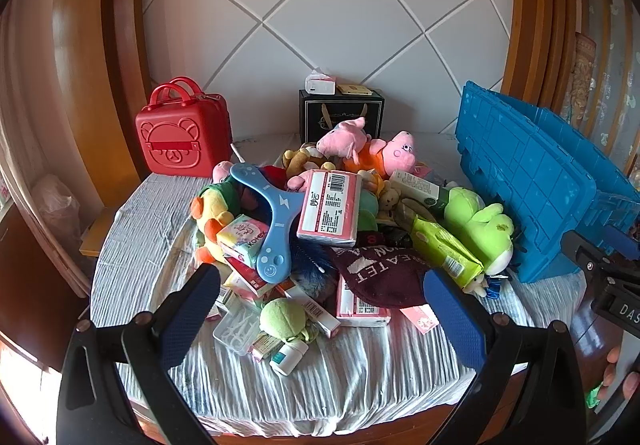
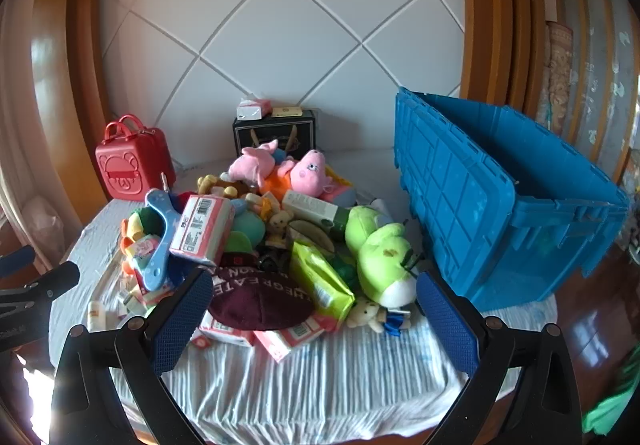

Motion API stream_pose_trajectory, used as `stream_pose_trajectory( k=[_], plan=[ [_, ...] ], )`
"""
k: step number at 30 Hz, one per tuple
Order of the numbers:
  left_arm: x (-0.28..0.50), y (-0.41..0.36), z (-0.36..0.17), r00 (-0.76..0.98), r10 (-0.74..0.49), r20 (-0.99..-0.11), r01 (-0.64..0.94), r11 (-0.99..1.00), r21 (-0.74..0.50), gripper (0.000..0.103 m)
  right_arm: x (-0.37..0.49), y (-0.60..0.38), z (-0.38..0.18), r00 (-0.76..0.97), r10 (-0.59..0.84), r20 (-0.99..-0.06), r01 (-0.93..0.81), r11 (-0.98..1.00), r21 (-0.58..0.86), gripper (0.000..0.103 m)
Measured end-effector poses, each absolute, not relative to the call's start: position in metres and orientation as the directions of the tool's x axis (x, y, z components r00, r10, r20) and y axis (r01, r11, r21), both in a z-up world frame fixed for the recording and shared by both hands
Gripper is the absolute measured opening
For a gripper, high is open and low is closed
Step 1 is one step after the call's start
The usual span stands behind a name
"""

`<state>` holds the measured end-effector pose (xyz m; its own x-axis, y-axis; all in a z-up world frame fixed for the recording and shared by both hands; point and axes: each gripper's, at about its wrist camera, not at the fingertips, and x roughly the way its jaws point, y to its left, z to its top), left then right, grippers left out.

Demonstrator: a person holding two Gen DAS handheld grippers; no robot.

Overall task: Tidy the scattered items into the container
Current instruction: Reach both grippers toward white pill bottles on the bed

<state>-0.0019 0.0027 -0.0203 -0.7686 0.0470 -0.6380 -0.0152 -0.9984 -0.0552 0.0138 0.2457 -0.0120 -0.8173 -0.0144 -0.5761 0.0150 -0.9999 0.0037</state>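
Both the left tongs (image 1: 320, 309) and right tongs (image 2: 314, 309) hang released and empty, angled down at the heap of toys and packets (image 1: 320, 213), presumably to choose a first pick; the heap lies just left of the blue crate (image 2: 500, 197) on the cloth-covered counter (image 2: 320, 377).

2 wrist views—angled down, sharing pile (image 1: 320, 229).

Blue crate (image 2: 472, 205): hard ribbed plastic, slight sheen. Beside the crate, green frog toy (image 2: 380, 257): fuzzy plush; wipes pack (image 2: 320, 281): glossy film. Worktop (image 2: 320, 377) cover: crinkled matt cloth. Left claw (image 1: 320, 319) pads: textured blue rubber.
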Motion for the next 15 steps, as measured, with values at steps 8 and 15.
stream_pose_trajectory(
  k=[8, 15],
  plan=[
    [-0.008, 0.003, -0.037, -0.74, 0.01, -0.673, 0.029, -0.998, -0.047, 0.103, -0.002, 0.256, -0.026, -0.804, -0.034, -0.594, 0.026, -0.999, 0.022, 0.103],
    [-0.002, -0.056, -0.06, -0.702, -0.16, -0.694, 0.21, -0.978, 0.012, 0.103, -0.029, 0.244, -0.055, -0.778, -0.241, -0.58, 0.18, -0.97, 0.162, 0.103]
  ],
)
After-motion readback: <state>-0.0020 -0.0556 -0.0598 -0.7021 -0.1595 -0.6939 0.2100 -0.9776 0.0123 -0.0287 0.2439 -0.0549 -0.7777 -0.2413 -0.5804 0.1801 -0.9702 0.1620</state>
